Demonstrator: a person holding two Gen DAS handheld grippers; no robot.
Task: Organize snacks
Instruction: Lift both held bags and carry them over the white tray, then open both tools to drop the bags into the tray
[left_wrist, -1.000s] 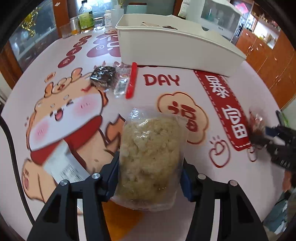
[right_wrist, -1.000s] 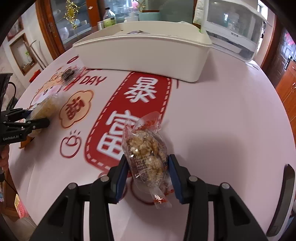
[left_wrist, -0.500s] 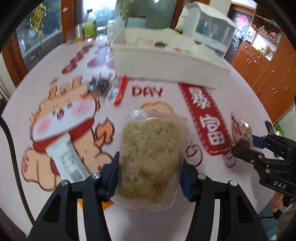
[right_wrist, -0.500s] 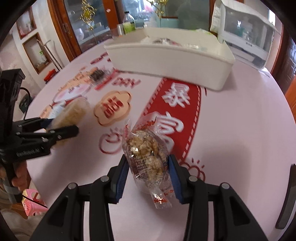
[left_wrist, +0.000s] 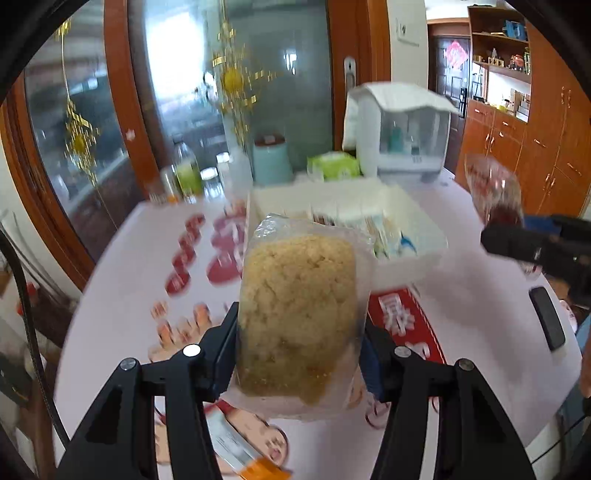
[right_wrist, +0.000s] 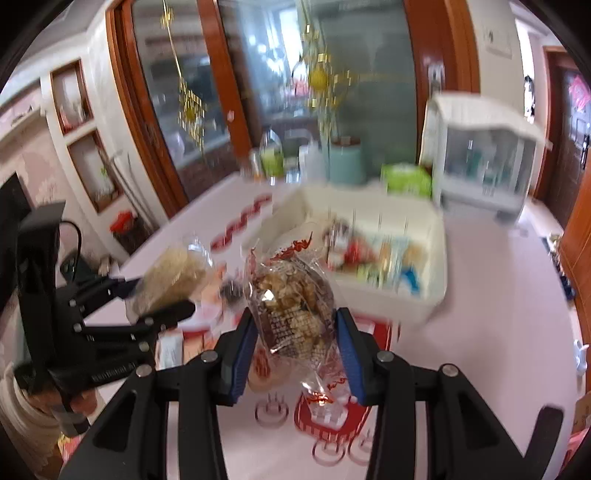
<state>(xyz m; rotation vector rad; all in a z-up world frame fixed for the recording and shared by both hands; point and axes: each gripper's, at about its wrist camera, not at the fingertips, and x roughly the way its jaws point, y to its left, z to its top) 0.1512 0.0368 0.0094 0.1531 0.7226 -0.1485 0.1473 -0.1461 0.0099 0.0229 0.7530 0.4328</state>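
My left gripper (left_wrist: 299, 354) is shut on a clear bag of pale crumbly snack (left_wrist: 297, 317) and holds it high above the table. My right gripper (right_wrist: 295, 354) is shut on a clear bag of brown puffed snack (right_wrist: 293, 317) with red print, also lifted. A white bin (left_wrist: 410, 258) with several snacks in it stands ahead of both; it also shows in the right wrist view (right_wrist: 436, 258). The left gripper with its bag shows at the left of the right wrist view (right_wrist: 162, 291). The right gripper's bag shows at the right of the left wrist view (left_wrist: 493, 188).
A round table with a pink and red printed cloth (left_wrist: 129, 295) lies below. Bottles (left_wrist: 188, 173), a teal canister (left_wrist: 271, 162), a green box (left_wrist: 334, 166) and a white appliance (left_wrist: 402, 133) stand at the far edge. A white packet (left_wrist: 236, 446) lies near the front.
Both grippers have risen with their bags and tilted up toward the white bin. The view now looks down into the bin and out at the room. The frames are blurred by motion.
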